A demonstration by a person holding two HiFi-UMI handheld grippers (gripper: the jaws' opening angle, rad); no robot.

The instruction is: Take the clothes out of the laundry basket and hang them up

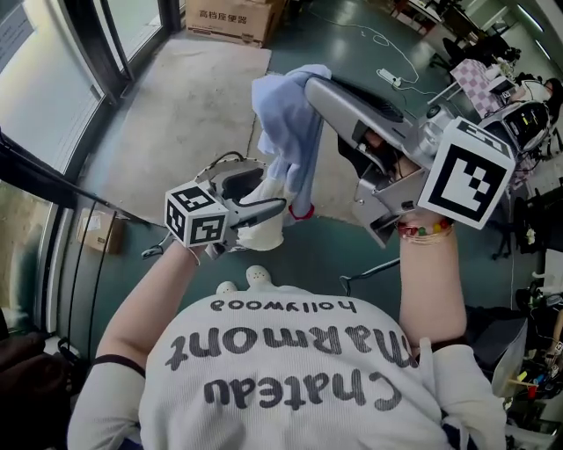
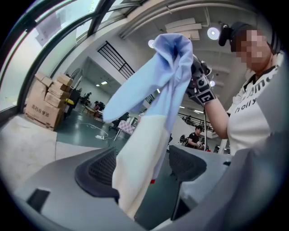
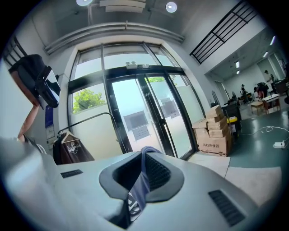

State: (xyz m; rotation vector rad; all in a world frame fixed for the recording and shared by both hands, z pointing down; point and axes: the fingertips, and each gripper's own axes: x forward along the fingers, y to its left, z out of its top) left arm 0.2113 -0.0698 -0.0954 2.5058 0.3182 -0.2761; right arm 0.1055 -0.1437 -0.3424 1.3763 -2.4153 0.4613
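A garment (image 1: 286, 123), light blue above and cream below, hangs in the air in front of me. My right gripper (image 1: 310, 86) is shut on its top edge; in the right gripper view a blue fold (image 3: 141, 189) is pinched between the pads. My left gripper (image 1: 268, 192) is lower, at the cream hem, and stands open. In the left gripper view the garment (image 2: 153, 90) hangs down between the wide-apart pads (image 2: 97, 169). It brushes past the left one and is not pressed. The right gripper (image 2: 201, 88) shows above, gripping the cloth's top.
A clothes rack with a dark brown garment on a hanger (image 3: 67, 149) stands by the glass doors (image 3: 135, 117). Stacked cardboard boxes (image 3: 216, 131) sit to their right. Below lie a grey floor mat (image 1: 193, 105), a box (image 1: 233, 18) and a power strip (image 1: 390, 79).
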